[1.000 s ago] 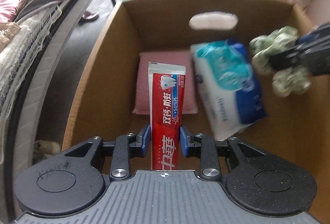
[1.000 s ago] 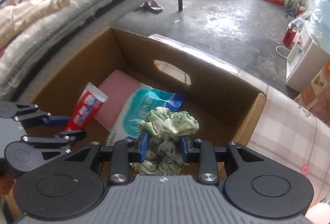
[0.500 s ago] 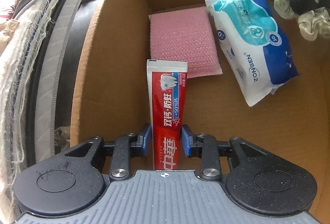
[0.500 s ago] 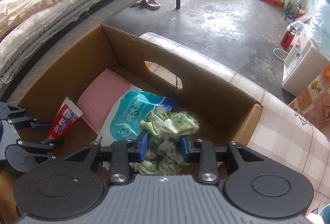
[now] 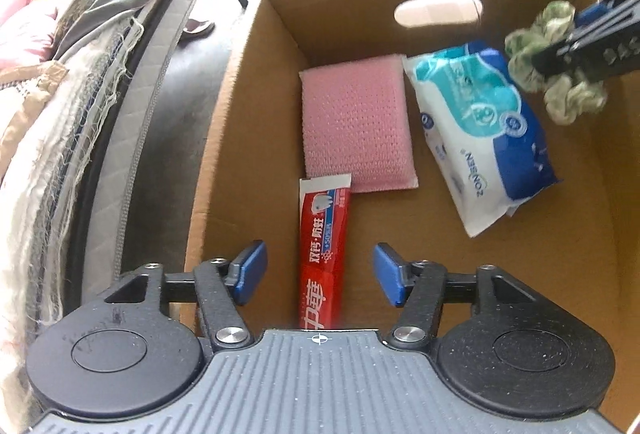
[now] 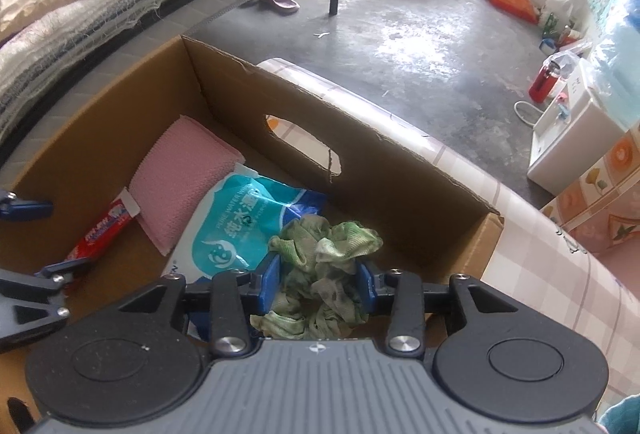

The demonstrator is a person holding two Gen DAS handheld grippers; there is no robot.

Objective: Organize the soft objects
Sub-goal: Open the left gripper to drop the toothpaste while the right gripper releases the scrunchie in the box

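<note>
**Both claws angled down into the cardboard box**

Your left claw (image 5: pixel 318 273) points steeply down over the near end of the cardboard box (image 5: pixel 224 138). Its jaws have just been opening; the blue pads stand clear on either side of the toothpaste tube (image 5: pixel 322 250), which lies released on the box floor, its crimped end touching the pink sponge (image 5: pixel 356 122).

Your right claw (image 6: pixel 318 284) also tilts downward, above the box's right side. Its jaws have just been opening slightly, yet both pads still press the green scrunchie (image 6: pixel 324 266), so it remains grasped, hanging above the wet wipes pack (image 5: pixel 484 130).

Readable markings: the wipes pack shows "ZONSEN" along its edge and "PURE WATER" with Chinese characters on its teal face. The red tube carries white Chinese characters and "+50%".
</note>
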